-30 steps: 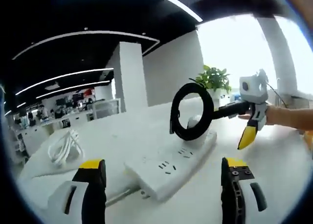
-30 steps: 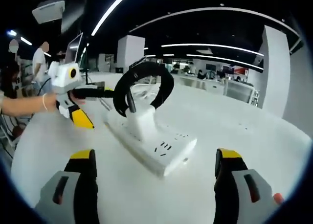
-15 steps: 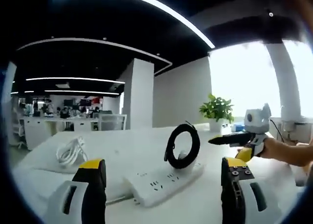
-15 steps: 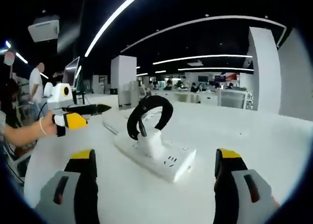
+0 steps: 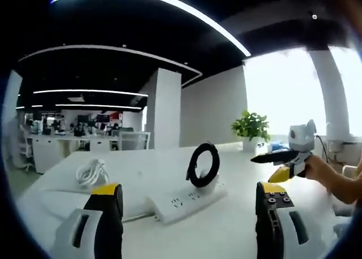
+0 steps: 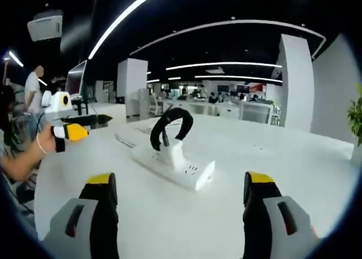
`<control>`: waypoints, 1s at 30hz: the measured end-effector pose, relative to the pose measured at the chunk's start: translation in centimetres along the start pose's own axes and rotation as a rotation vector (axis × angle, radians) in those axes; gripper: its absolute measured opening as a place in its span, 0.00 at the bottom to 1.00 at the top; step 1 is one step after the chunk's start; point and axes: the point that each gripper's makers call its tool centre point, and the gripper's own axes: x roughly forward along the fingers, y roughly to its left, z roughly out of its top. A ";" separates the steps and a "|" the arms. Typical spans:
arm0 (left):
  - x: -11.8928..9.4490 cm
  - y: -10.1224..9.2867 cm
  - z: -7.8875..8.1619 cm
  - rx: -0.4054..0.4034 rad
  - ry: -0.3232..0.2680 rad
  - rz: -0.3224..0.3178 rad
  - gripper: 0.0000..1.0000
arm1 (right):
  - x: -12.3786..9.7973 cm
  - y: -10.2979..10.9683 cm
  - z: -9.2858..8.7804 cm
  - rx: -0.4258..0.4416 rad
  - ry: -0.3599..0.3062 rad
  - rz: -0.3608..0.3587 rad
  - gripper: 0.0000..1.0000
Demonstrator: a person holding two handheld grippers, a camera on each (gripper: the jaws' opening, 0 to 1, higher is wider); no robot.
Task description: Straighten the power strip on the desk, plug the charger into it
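A white power strip lies on the white desk. A white charger stands upright on its far end, with a black coiled cable looping above it. My left gripper is open, well back from the strip, nothing between its jaws. In the right gripper view the same power strip carries the charger and the black coil. My right gripper is open too, short of the strip. The right gripper and the left gripper each hang in the air beside the strip, held by a hand.
A white cable bundle lies on the desk at the left. A potted plant stands at the far edge by the window. A monitor and a standing person are beyond the desk. The strip's cord trails toward me.
Both grippers have drawn back from the power strip, which now looks smaller and farther in both views. The charger and its black coil stay on the strip, unmoved.
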 end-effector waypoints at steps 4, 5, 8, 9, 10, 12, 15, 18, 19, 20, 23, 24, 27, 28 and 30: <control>-1.0 -0.5 0.7 0.014 -0.024 0.012 0.99 | -1.1 0.2 0.8 0.013 -0.047 -0.012 0.90; -1.3 -0.5 0.8 0.014 -0.029 0.015 0.99 | -1.4 0.2 0.9 0.014 -0.055 -0.015 0.90; -2.0 -0.7 0.8 0.011 -0.024 0.023 0.99 | -2.1 0.6 1.2 0.003 -0.068 -0.024 0.90; -2.1 -0.7 0.7 0.012 -0.015 0.027 0.99 | -2.3 0.8 1.2 -0.006 -0.072 -0.027 0.90; -2.4 -0.7 0.3 0.013 0.002 0.037 0.99 | -2.6 1.0 1.3 -0.011 -0.073 -0.029 0.90; -2.7 -0.8 0.2 0.020 0.002 0.040 0.99 | -3.0 1.3 1.2 -0.018 -0.077 -0.034 0.89; -3.2 -1.4 0.4 0.023 -0.013 0.026 0.99 | -3.5 1.8 0.7 -0.030 -0.067 -0.040 0.87; -3.6 -1.9 0.6 0.017 -0.019 0.017 0.99 | -4.1 2.0 0.1 -0.041 -0.049 -0.056 0.87; -3.8 -2.1 0.6 0.016 -0.019 0.017 0.99 | -4.3 2.1 0.0 -0.037 -0.046 -0.060 0.87; -4.0 -2.2 0.7 0.017 -0.020 0.020 0.99 | -4.6 2.2 -0.1 -0.029 -0.048 -0.061 0.87; -4.7 -2.8 1.1 0.025 -0.031 0.018 0.99 | -5.5 2.5 -0.2 -0.002 -0.057 -0.070 0.87; -4.9 -3.0 1.0 0.021 -0.029 0.013 0.99 | -5.8 2.5 -0.3 0.003 -0.060 -0.075 0.87; -5.7 -3.4 0.8 0.005 -0.022 0.005 0.99 | -6.7 3.0 -0.4 0.011 -0.065 -0.072 0.87; -5.9 -3.4 0.7 0.005 -0.022 0.008 0.99 | -6.9 3.2 -0.4 0.017 -0.067 -0.065 0.87; -6.4 -3.3 0.7 0.004 -0.023 0.022 0.99 | -7.3 3.4 -0.5 0.027 -0.072 -0.064 0.87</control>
